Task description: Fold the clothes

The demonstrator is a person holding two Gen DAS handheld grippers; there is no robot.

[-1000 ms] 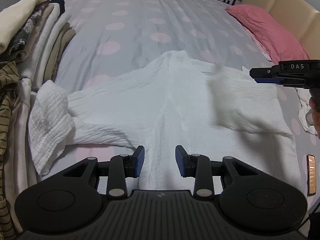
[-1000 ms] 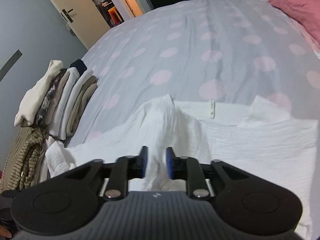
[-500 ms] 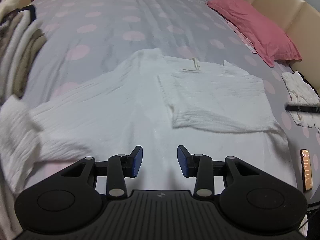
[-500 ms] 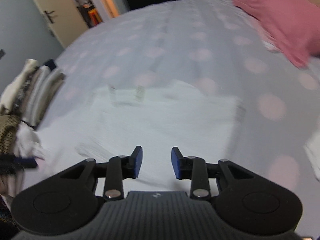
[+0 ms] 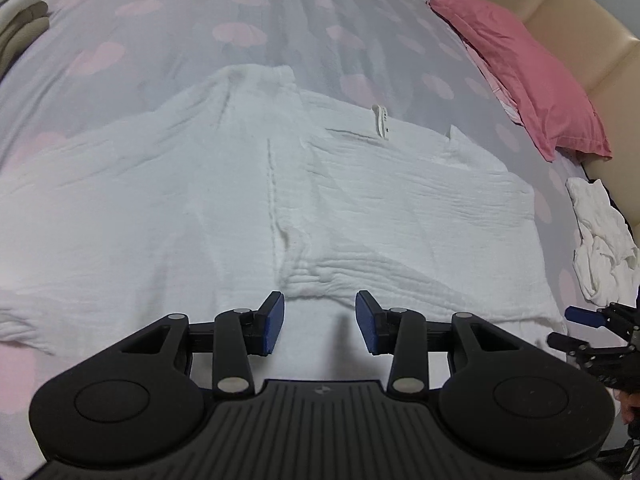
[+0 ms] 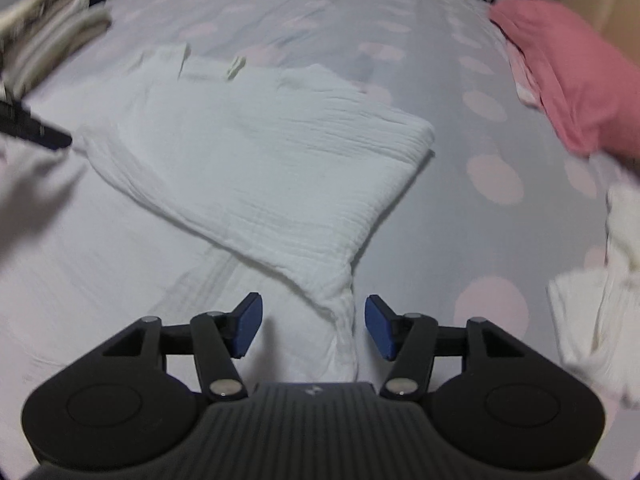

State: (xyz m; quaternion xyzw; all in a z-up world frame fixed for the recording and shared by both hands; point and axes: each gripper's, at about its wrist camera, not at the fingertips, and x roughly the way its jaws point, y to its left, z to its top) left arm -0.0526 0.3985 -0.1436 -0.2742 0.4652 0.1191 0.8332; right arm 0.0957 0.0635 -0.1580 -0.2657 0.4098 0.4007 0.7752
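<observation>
White shirt (image 5: 248, 200) lies spread across the near half of the bed (image 5: 280, 20), one side folded over its middle, on a grey cover with pink dots. Both claws, left (image 5: 320, 322) and right (image 6: 313, 327), hang over it wide open and empty. A pink pillow (image 5: 520, 68) rests against the beige headboard (image 5: 560, 12); folded clothes (image 6: 44, 36) are stacked at the far left edge.

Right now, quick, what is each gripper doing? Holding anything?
Left gripper: open, holding nothing, over the white garment.
Right gripper: open, holding nothing, at the garment's folded edge.
</observation>
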